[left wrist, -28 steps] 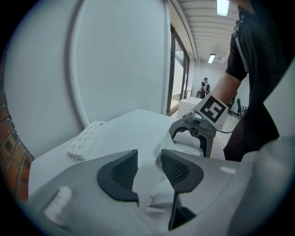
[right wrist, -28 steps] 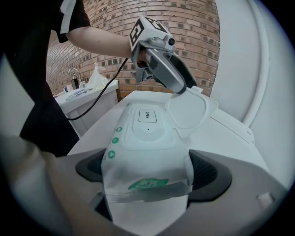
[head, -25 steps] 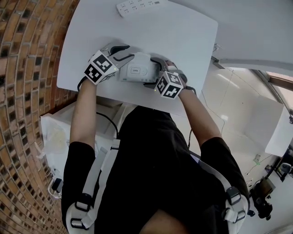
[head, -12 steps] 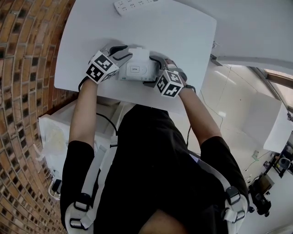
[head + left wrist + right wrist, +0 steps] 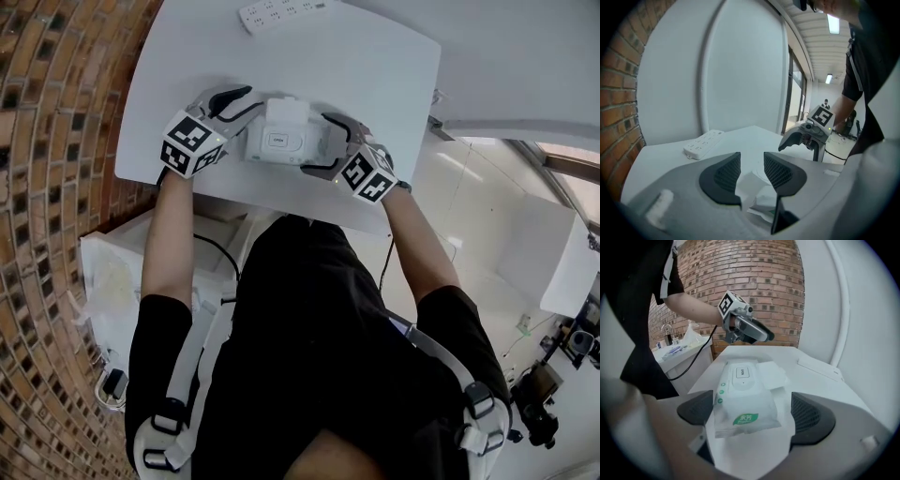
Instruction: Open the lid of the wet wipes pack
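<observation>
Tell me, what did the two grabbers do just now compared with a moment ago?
Both drew back from the wet wipes pack. In the head view, the left gripper slid out to the left and the right gripper out to the right. Both have open jaws and neither grips the pack now. The pack stayed put on the table, and so did the power strip.

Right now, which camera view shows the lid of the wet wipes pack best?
The right gripper view: the lid faces the camera, unobstructed, on top of the pack. The head view shows it small, from above. The left gripper view shows only the pack's end, no lid.
</observation>
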Demonstrator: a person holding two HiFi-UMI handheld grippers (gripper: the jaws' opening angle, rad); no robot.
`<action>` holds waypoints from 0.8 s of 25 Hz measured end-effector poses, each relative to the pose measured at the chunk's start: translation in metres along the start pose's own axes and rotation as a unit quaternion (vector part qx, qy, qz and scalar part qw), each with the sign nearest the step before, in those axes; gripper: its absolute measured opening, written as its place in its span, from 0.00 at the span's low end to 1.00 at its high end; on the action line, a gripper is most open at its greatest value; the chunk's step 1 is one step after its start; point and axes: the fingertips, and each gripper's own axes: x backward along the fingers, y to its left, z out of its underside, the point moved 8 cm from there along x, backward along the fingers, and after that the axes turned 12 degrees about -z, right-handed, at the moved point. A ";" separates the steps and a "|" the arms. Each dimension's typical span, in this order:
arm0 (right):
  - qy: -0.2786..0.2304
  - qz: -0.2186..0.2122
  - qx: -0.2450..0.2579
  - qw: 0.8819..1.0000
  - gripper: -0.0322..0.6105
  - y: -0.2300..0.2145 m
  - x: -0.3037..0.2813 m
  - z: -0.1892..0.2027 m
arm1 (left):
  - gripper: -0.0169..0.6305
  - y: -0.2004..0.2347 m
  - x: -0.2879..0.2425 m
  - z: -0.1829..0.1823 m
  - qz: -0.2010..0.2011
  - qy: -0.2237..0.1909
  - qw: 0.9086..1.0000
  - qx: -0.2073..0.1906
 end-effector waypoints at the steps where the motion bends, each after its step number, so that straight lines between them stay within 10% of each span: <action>1: -0.009 0.007 -0.004 1.000 0.86 -0.002 0.006 -0.002 | 0.27 0.002 0.004 -0.002 -0.012 -0.015 1.000 0.017; 20: -0.203 0.071 -0.043 0.976 0.42 0.037 0.102 -0.018 | 0.24 -0.092 0.088 -0.036 -0.160 -0.147 0.969 0.118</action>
